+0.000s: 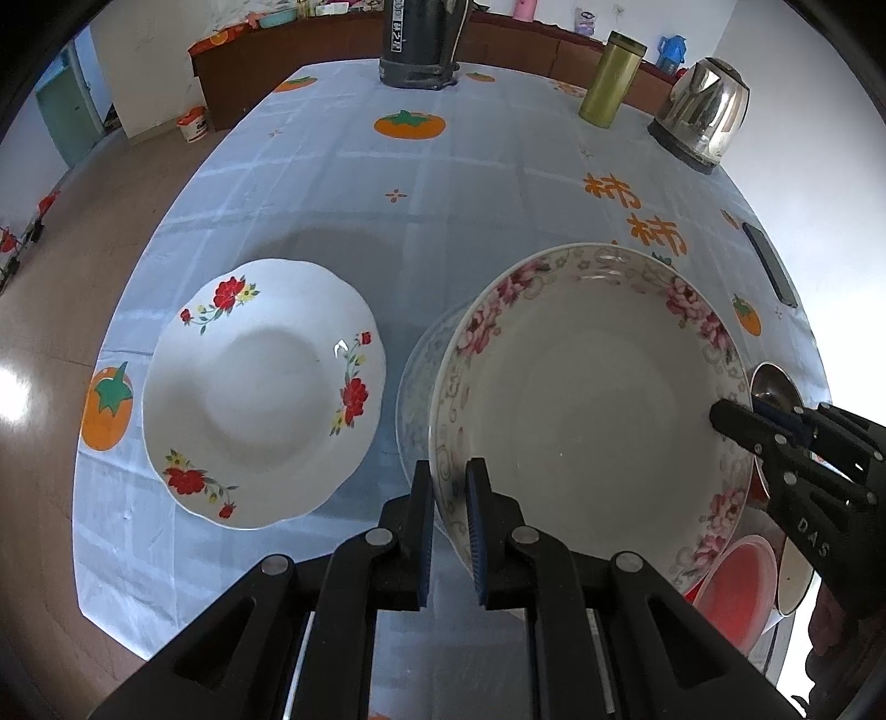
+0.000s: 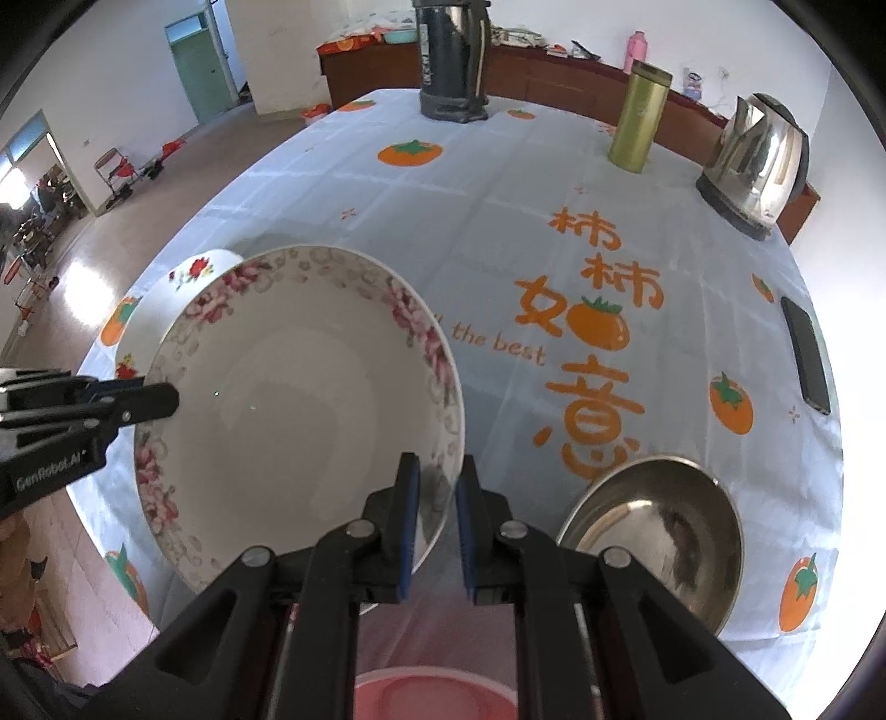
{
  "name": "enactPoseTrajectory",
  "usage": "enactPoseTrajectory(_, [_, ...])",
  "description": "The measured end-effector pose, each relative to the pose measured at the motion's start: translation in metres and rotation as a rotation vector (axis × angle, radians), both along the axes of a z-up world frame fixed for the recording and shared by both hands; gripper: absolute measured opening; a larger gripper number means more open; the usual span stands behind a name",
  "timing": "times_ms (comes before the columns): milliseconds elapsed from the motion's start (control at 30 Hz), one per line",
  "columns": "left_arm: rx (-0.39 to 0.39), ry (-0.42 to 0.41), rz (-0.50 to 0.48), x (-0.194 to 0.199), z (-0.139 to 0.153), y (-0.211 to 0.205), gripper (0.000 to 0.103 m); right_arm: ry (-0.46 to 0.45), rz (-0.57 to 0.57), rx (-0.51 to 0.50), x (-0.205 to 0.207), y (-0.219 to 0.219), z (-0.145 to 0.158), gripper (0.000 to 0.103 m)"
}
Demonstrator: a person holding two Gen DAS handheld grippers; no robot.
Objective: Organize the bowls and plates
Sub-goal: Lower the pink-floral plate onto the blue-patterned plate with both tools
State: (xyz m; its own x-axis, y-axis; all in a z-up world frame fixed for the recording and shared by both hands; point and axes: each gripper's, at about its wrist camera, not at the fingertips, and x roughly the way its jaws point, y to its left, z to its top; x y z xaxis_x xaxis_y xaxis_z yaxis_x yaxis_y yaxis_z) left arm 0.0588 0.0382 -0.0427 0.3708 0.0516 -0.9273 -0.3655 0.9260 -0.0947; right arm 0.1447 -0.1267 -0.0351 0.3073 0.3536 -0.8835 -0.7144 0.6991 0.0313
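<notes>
A large bowl with pink flowers on its rim (image 1: pixel 587 399) (image 2: pixel 299 399) is held tilted above the table between both grippers. My left gripper (image 1: pixel 449 493) is shut on its near rim. My right gripper (image 2: pixel 437 487) is shut on the opposite rim and shows at the right of the left wrist view (image 1: pixel 736 426). A patterned plate (image 1: pixel 418 376) lies under the bowl. A white plate with red flowers (image 1: pixel 260 387) lies to the left; its edge shows behind the bowl (image 2: pixel 194 271). A steel bowl (image 2: pixel 659 526) sits at the right.
A red bowl (image 1: pixel 736 587) (image 2: pixel 432 695) and a white enamel cup (image 1: pixel 794 581) sit near the front edge. A dark thermos (image 1: pixel 421 44), a green flask (image 1: pixel 609 80), a steel kettle (image 1: pixel 706 111) and a black phone (image 2: pixel 805 354) stand further back and right.
</notes>
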Motion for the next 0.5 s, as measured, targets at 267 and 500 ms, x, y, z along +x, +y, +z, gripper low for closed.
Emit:
enactPoseTrajectory(267, [-0.002, 0.005, 0.005, 0.007, -0.004, 0.002, 0.012, -0.001, -0.02, -0.002, 0.011, 0.004, -0.003, 0.013])
enactPoseTrajectory(500, [0.004, 0.011, 0.007, 0.012, -0.005, 0.001, 0.012, -0.002, -0.029, -0.002, 0.019, 0.008, -0.006, 0.013])
